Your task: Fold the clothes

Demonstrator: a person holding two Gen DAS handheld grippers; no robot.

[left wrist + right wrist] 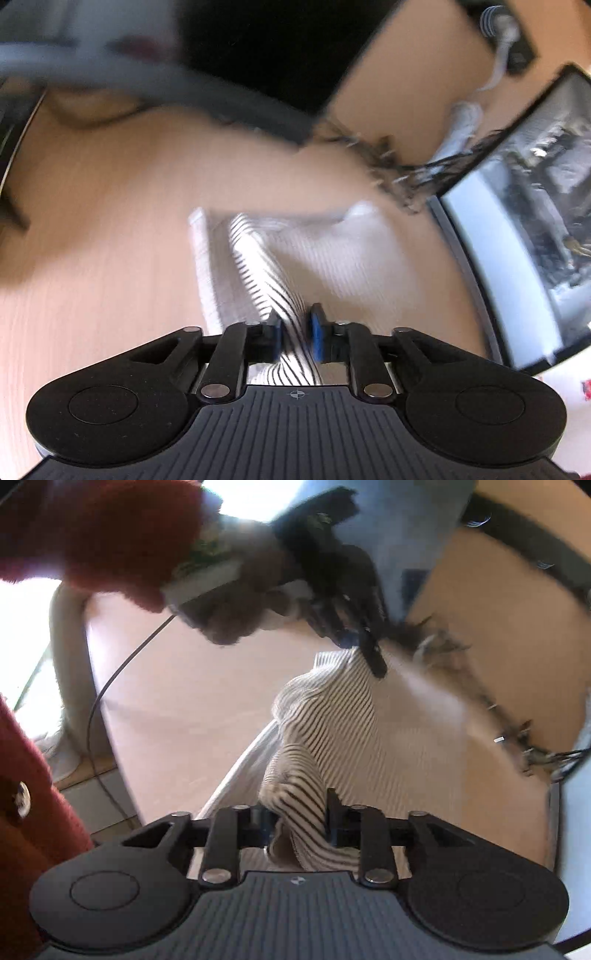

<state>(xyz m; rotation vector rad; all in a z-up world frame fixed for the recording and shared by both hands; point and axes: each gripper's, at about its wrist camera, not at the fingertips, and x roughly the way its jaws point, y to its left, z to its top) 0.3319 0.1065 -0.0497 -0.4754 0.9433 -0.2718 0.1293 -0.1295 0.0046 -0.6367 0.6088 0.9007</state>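
Note:
A white garment with thin black stripes [295, 254] lies partly on the light wooden table [92, 229]. In the left wrist view my left gripper [295, 332] is shut on a bunched strip of it between the blue pads [317, 332]. My right gripper [299, 816] is likewise shut on a gathered fold of the striped garment [332, 716], which stretches away over the table [177, 686]. Seen from the right wrist, the left gripper [373, 657] pinches the cloth's far end, held by a hand in a rust-red sleeve [110, 535]. Both views are blurred by motion.
A dark frilly fabric edge [399, 173] lies across the table behind the garment. A black cloth [280, 48] covers the far part. A screen or framed panel [517, 229] stands at the right. A thin cable [110, 679] runs along the table's left edge.

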